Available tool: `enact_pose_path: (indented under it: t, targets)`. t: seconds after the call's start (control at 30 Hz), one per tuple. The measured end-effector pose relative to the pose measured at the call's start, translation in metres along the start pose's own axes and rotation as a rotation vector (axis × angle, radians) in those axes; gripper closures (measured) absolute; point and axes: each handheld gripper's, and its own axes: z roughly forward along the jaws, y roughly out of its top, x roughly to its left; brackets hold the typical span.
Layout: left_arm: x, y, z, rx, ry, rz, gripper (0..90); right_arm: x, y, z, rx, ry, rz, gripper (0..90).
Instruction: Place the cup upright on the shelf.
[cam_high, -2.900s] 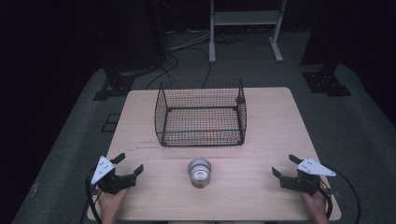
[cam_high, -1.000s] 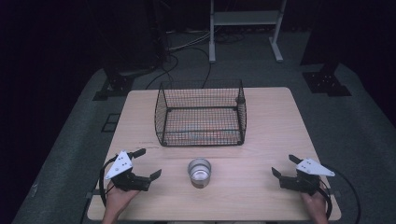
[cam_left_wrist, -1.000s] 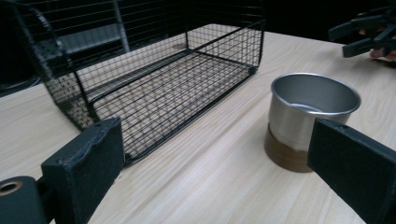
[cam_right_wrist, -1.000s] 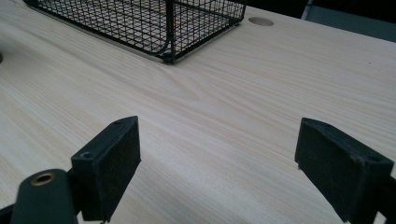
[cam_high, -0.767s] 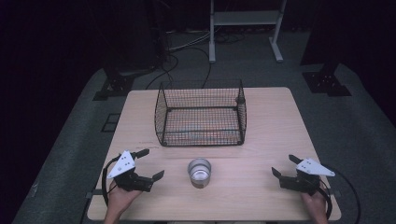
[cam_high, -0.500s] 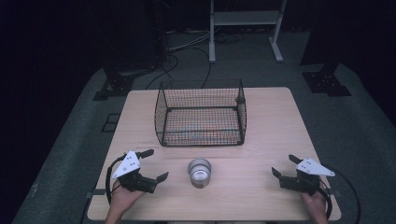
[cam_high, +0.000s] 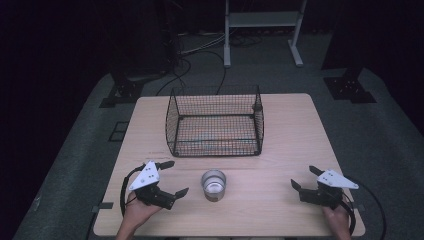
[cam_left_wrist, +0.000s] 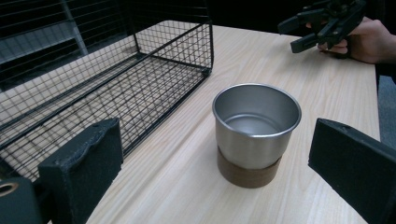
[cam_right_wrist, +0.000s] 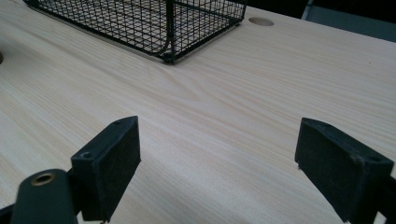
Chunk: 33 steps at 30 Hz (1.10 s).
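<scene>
A steel cup (cam_high: 213, 184) with a brown base stands upright on the wooden table (cam_high: 292, 132), just in front of a black wire basket (cam_high: 215, 122). My left gripper (cam_high: 175, 177) is open, a short way to the cup's left, and its jaws point at the cup. In the left gripper view the cup (cam_left_wrist: 256, 130) stands ahead between the two wide-apart jaws, touching neither. My right gripper (cam_high: 303, 177) rests open near the table's front right corner with nothing between its jaws. It also appears far off in the left gripper view (cam_left_wrist: 322, 23), held in a hand.
The basket (cam_left_wrist: 93, 79) looks empty and sits mid-table; its near corner (cam_right_wrist: 168, 56) is ahead and left of the right gripper (cam_right_wrist: 217, 154). Bare tabletop lies between the cup and the right gripper. A white metal frame (cam_high: 262, 20) and cables lie on the floor beyond the table.
My left gripper has moved right along the table's front, from the left corner to close beside the cup. The right gripper, cup and basket have not moved.
</scene>
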Motion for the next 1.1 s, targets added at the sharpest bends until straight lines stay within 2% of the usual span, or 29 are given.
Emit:
enact_pose_path:
  t: [0.17,0.37,0.6,0.77,1.0,1.1]
  targets:
    - [-0.003,0.003,0.007,0.017,-0.026,0.008,2.0,0.000,0.000,0.000,-0.003,-0.001,-0.003,13.5]
    - [-0.009,0.006,0.023,0.076,-0.067,0.036,2.0,0.000,0.000,0.000,-0.003,0.001,-0.002,13.5]
    - [-0.011,0.006,0.040,0.115,-0.113,0.032,2.0,0.000,0.000,0.000,-0.005,0.001,-0.004,13.5]
    - [-0.011,0.005,0.048,0.143,-0.123,0.029,2.0,0.000,0.000,0.000,-0.006,0.001,-0.003,13.5]
    - [-0.013,0.001,0.063,0.198,-0.168,0.025,2.0,0.000,0.000,0.000,-0.007,0.004,-0.004,13.4]
    - [-0.014,0.000,0.069,0.210,-0.175,0.027,2.0,0.000,0.000,0.000,-0.006,0.004,-0.004,13.4]
